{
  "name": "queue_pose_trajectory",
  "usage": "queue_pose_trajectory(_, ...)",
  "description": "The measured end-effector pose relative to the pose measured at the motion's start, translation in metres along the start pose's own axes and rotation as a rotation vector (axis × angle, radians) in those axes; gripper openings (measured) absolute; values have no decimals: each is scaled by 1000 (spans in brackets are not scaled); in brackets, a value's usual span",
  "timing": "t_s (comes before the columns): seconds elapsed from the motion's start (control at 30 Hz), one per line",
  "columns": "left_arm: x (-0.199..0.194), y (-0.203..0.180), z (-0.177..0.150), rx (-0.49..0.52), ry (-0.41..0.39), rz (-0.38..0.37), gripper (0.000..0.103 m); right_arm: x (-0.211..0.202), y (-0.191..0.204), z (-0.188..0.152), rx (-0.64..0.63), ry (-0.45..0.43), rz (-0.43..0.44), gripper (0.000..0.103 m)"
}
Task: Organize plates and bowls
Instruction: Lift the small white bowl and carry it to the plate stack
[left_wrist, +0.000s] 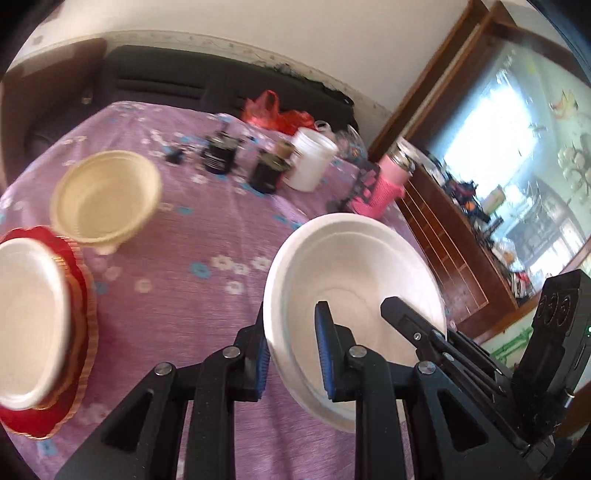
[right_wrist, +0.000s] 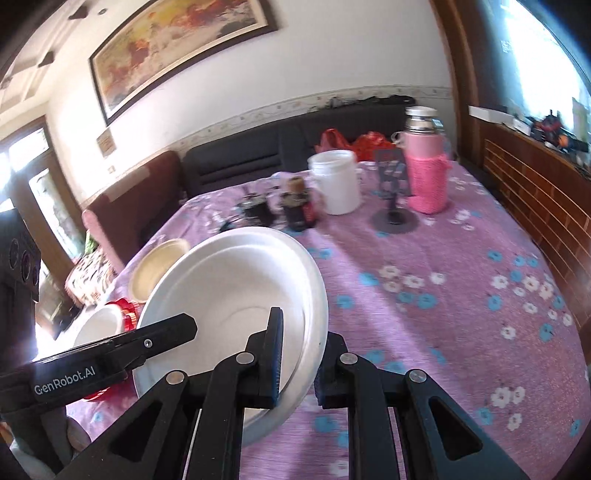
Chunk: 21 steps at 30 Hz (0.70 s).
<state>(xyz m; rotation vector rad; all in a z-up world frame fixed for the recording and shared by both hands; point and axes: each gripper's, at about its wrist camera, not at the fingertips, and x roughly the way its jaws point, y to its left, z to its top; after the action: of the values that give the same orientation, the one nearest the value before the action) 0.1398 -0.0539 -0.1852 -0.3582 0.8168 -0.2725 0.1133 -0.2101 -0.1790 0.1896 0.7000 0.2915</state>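
Observation:
A white foam bowl (left_wrist: 354, 273) is held above the purple tablecloth by both grippers at once. My left gripper (left_wrist: 291, 354) is shut on its left rim; my right gripper (right_wrist: 297, 363) is shut on its right rim (right_wrist: 236, 280). The right gripper's finger (left_wrist: 410, 325) shows inside the bowl in the left wrist view. A cream bowl (left_wrist: 107, 195) stands at the left. Nearer, a white bowl (left_wrist: 29, 314) rests on a stack of red scalloped plates (left_wrist: 81, 295). These also show small in the right wrist view: the cream bowl (right_wrist: 159, 266), the white bowl (right_wrist: 99, 325).
At the table's far side stand a white tub (right_wrist: 338, 181), a pink-sleeved flask (right_wrist: 424, 173), dark jars (left_wrist: 221, 155), a phone stand (right_wrist: 393, 206) and a red bag (left_wrist: 273, 110). A dark sofa (right_wrist: 258, 155) lies behind; a wooden cabinet (right_wrist: 535, 206) runs along the right.

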Motion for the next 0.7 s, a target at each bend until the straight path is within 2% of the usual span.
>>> queue_pose_trajectory(0.3, -69, 96, -6, -116, -112, 125, 21, 45, 106, -3, -104, 105, 141, 15)
queue_pose_trajectory(0.47, -82, 146, -11, -208, -113, 158, 21, 71, 158, -11, -166, 161, 181, 15)
queue_pose_trajectory(0.7, -98, 177, -17, -261, -137, 179, 21, 86, 202, -21, -232, 190, 196, 15)
